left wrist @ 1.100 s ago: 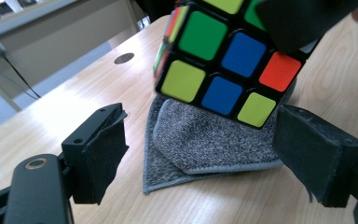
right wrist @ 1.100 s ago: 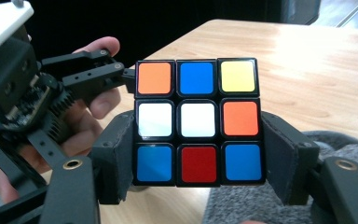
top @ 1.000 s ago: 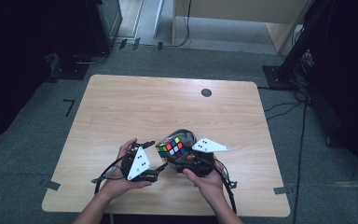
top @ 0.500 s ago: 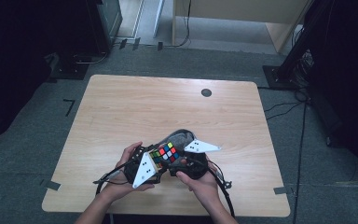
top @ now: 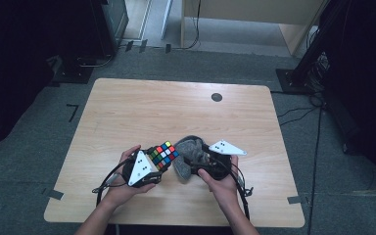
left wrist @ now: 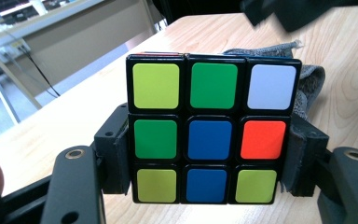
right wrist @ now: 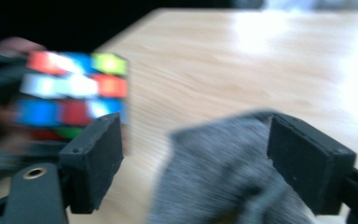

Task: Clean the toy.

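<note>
Your left gripper (top: pixel 162 157) was clamped on the puzzle cube (top: pixel 163 154), one jaw pressed to each side of it, holding it over the near middle of the wooden table (top: pixel 142 112). In the left gripper view the cube (left wrist: pixel 213 135) faced the camera with yellow-green, green and white stickers on top, green, blue and orange in the middle, and yellow-green, blue, yellow-green below. No brand, label or writing could be read on the cube or elsewhere.

Your right gripper (top: pixel 196 164) stood with its jaws apart, and the grey cloth (top: pixel 190 155) lay crumpled on the table between them and just beside the cube. In the right gripper view the cloth (right wrist: pixel 223 172) filled the gap between the jaws without either one clearly pressing it; that picture was blurred, so contact could not be told.

A small dark round disc (top: pixel 217 97) sat near the table's far edge. Black tape marks (top: pixel 55 194) lay on the grey floor, and dark equipment stood behind the table.
</note>
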The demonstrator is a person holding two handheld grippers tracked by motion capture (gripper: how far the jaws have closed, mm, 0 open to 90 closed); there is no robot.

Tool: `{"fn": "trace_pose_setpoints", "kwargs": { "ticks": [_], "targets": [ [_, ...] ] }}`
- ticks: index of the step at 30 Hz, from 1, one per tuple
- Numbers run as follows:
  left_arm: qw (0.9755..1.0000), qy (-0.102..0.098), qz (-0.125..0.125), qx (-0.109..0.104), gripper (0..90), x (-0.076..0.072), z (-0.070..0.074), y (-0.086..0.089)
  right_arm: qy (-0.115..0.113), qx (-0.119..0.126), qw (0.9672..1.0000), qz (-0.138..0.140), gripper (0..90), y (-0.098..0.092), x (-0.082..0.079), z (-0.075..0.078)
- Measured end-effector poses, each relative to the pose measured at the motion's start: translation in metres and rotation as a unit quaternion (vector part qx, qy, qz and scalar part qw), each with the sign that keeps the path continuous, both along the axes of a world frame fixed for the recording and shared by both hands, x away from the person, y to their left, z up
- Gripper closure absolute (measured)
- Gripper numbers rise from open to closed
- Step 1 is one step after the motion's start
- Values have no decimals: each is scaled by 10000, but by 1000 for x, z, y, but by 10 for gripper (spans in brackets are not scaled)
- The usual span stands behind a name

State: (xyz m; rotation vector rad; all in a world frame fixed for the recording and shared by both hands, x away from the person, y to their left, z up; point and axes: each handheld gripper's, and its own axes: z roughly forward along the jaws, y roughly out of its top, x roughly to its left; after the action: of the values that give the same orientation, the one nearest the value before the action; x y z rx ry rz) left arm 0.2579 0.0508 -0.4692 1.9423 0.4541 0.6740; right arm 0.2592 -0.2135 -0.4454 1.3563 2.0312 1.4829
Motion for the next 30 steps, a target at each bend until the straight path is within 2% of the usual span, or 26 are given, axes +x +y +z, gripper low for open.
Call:
{"fn": "trace_pose_setpoints", "kwargs": {
  "ticks": [2, 5, 7, 9, 12, 14, 16, 18, 19, 22, 24, 26, 30],
  "targets": [
    [10000, 81, -23, -25, 333, 0, -2, -2, 113, -297, 9990, -310, 147, 0, 6, -14],
    [9996, 174, -155, -138, 334, -3, -7, -6, 249, -510, 9961, -674, 139, 2, 13, -33],
    [9992, 266, -206, -236, 335, -5, -10, -8, 364, -592, 9951, -705, 135, 5, 17, -43],
    [9986, 368, -239, -310, 336, -5, -11, -8, 426, -792, 9935, -697, 135, 10, 19, -51],
    [9970, 501, -230, -542, 336, -2, -12, -4, 539, -973, 9915, -671, 136, 12, 21, -59],
    [9942, 677, -190, -816, 336, 2, -11, 2, 655, -1061, 9902, -628, 138, 12, 23, -63],
    [9928, 728, -66, -952, 336, 4, -9, 7, 699, -1191, 9885, -622, 146, 13, 24, -67],
    [9904, 802, -106, -1123, 338, 6, -9, 12, 717, -1306, 9868, -626, 153, 14, 24, -70],
    [9901, 791, -37, -1155, 338, 6, -9, 14, 714, -1359, 9863, -609, 156, 15, 24, -72],
    [9902, 734, 13, -1185, 340, 7, -9, 18, 673, -1601, 9828, -624, 173, 18, 24, -75],
    [9919, 609, 101, -1113, 340, 7, -10, 18, 592, -1796, 9801, -600, 182, 21, 23, -75],
    [9922, 687, 77, -1038, 340, 8, -10, 17, 526, -1839, 9798, -575, 207, 23, 21, -76],
    [9928, 829, 244, -824, 339, 10, -12, 12, 499, -1740, 9822, -510, 227, 22, 21, -77]
  ]
}}
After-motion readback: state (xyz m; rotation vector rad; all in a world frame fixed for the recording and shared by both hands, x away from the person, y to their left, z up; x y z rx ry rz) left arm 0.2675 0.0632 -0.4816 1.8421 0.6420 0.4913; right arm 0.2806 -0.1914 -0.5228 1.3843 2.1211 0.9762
